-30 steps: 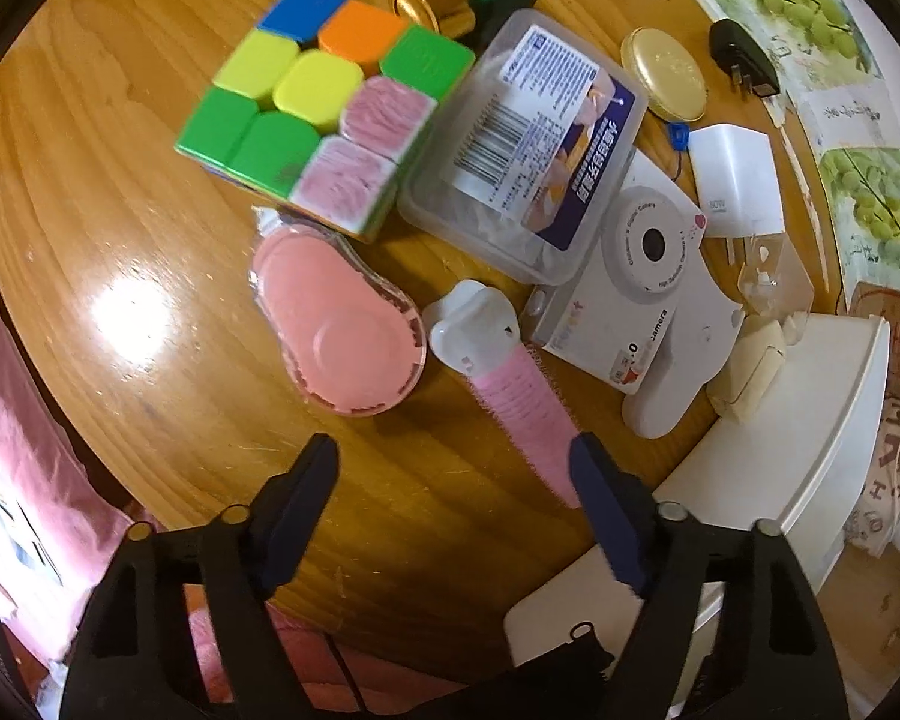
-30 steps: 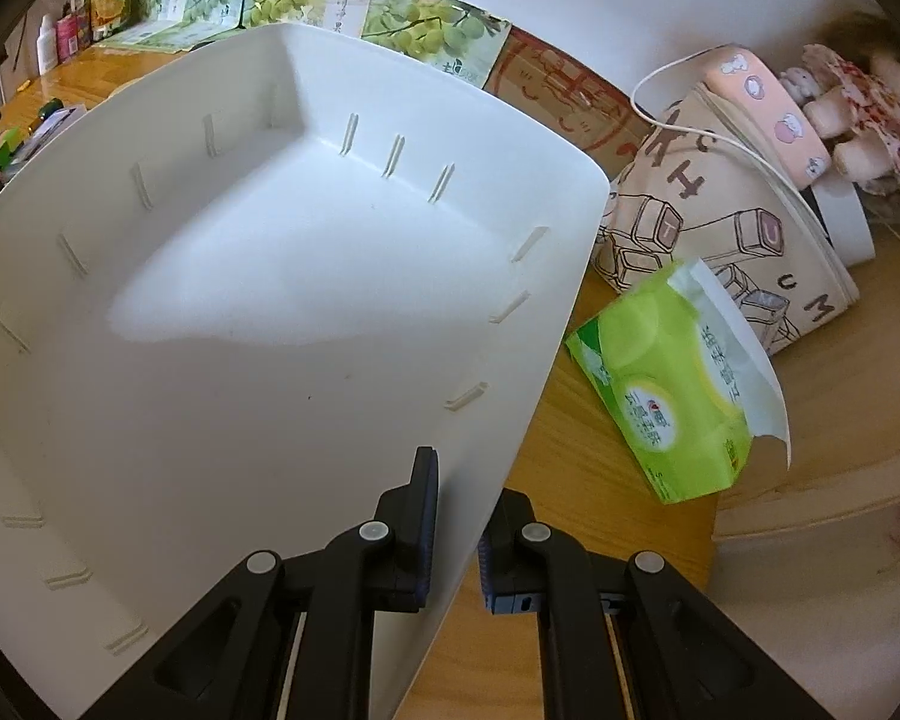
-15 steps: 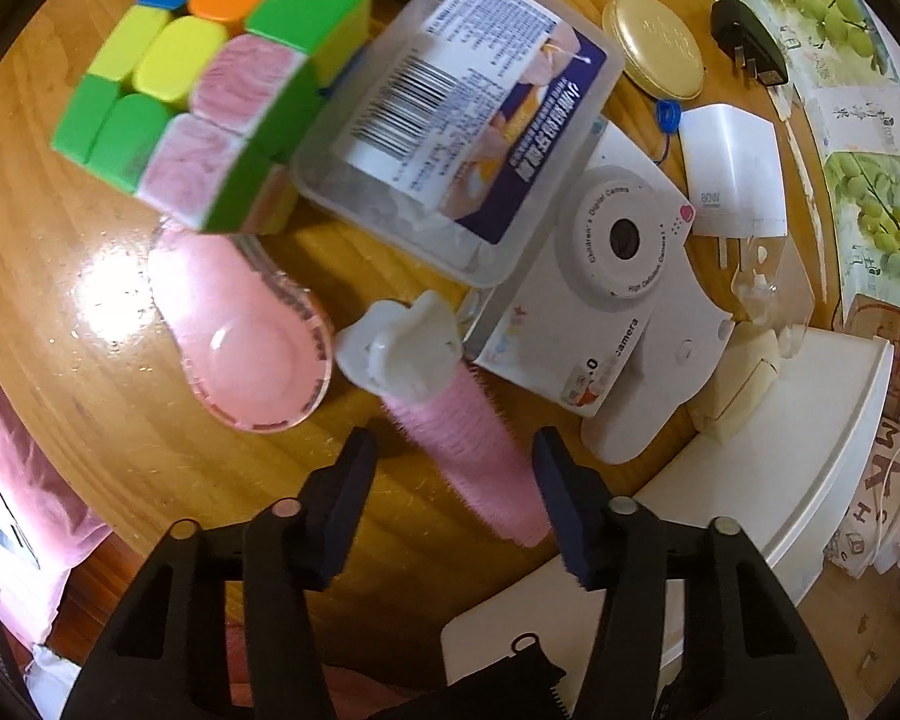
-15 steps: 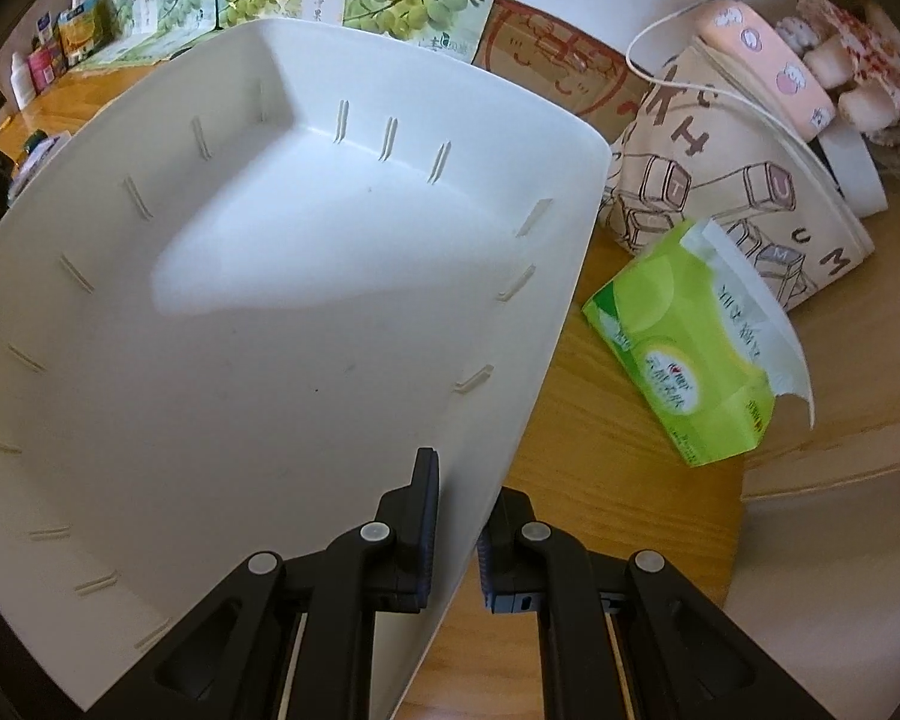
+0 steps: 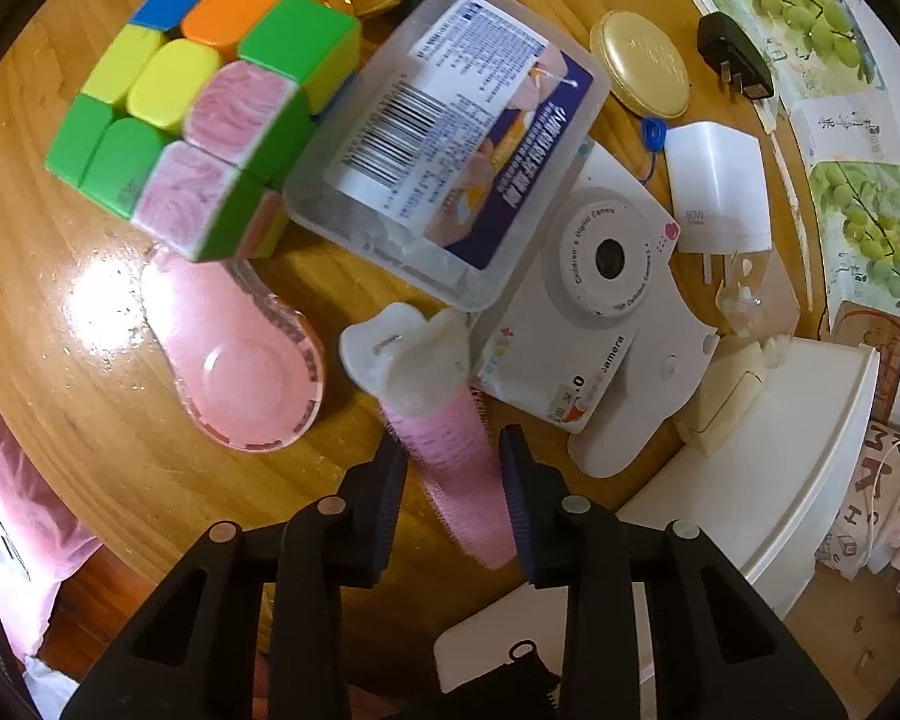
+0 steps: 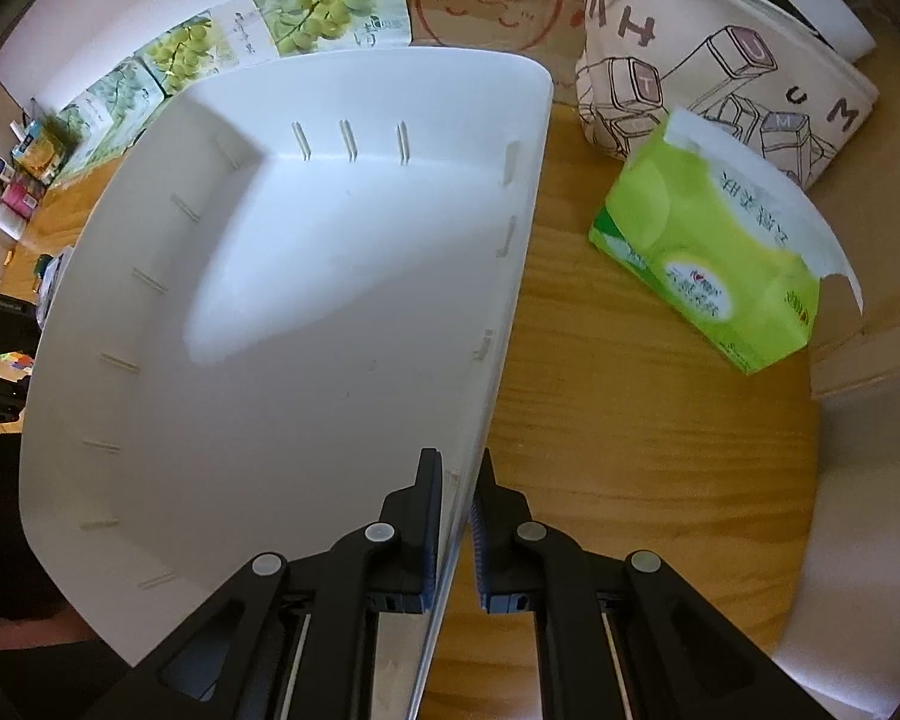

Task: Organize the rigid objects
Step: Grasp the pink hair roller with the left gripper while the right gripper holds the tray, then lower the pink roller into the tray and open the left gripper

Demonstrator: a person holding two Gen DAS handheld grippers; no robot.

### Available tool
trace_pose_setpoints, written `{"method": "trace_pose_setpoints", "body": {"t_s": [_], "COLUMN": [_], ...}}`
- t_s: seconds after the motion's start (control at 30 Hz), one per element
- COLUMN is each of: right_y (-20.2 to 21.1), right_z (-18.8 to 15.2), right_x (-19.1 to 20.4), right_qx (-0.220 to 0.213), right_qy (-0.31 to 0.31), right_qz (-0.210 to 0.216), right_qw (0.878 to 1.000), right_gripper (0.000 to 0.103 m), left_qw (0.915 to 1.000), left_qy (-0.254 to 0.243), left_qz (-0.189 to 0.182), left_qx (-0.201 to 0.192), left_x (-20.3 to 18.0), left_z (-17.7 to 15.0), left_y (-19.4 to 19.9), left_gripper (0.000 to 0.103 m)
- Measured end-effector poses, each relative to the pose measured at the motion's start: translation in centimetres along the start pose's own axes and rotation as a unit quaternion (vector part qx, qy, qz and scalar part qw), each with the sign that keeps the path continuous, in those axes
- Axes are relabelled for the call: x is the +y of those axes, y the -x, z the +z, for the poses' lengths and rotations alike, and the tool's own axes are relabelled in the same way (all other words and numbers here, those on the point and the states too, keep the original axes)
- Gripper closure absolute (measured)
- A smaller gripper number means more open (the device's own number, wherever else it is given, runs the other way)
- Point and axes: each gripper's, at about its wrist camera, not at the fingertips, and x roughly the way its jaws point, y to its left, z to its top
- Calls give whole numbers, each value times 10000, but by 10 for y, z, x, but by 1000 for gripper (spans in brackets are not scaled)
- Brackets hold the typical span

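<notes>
A pink hair roller (image 5: 450,480) with a white clip at its far end lies on the round wooden table (image 5: 60,312). My left gripper (image 5: 453,447) points down at it, and both pads press on the roller's sides, so it is shut on it. Around it lie a colourful puzzle cube (image 5: 210,108), a clear plastic box (image 5: 444,138), a white toy camera (image 5: 600,312) and a pink oval case (image 5: 240,354). In the right wrist view my right gripper (image 6: 457,468) is shut on the near wall of a large white bin (image 6: 510,276), whose inside holds nothing.
A gold round tin (image 5: 639,63), a black plug (image 5: 735,63) and a white charger (image 5: 717,186) lie at the far right of the table. The white bin's rim (image 5: 780,468) shows beyond the table edge. A green tissue pack (image 6: 720,264) and a canvas bag (image 6: 720,60) sit beside the bin.
My left gripper came forward and down over the roller and its jaws closed onto it. The right gripper rolled while still gripping the bin wall, so the bin looks turned.
</notes>
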Motion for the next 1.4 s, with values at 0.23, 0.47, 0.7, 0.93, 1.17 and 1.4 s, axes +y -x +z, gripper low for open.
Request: {"method": "trace_pose_setpoints", "body": {"t_s": [0.23,0.47,0.7,0.93,1.17,1.4], "right_y": [1,4,2,-9,-17,-13], "right_z": [-12,-28,-37,-42,-45,-55], "right_x": [4,8,8,4,6,6], "right_qx": [206,322,296,382,385,322], "right_qy": [-75,-196,-427,-700,-855,-830], "right_qz": [-8,-4,-23,89,23,-8], "right_qw": [9998,9993,9986,9968,9956,9960], "right_gripper": [94,94,97,98,98,98], "left_qw": [9986,9907,9691,9365,8949,8740], "left_qy": [-389,-1088,-1887,-2622,-3456,-4144], "left_qz": [-255,-467,-805,-1227,-1521,-1406], "left_qx": [-234,-665,-1367,-1979,-2379,-2112], "left_x": [3,6,26,17,-1,-40], "left_z": [-14,-33,-56,-85,-116,-136], "left_y": [13,39,77,102,127,118], "left_gripper": [71,71,71,71,71,70]}}
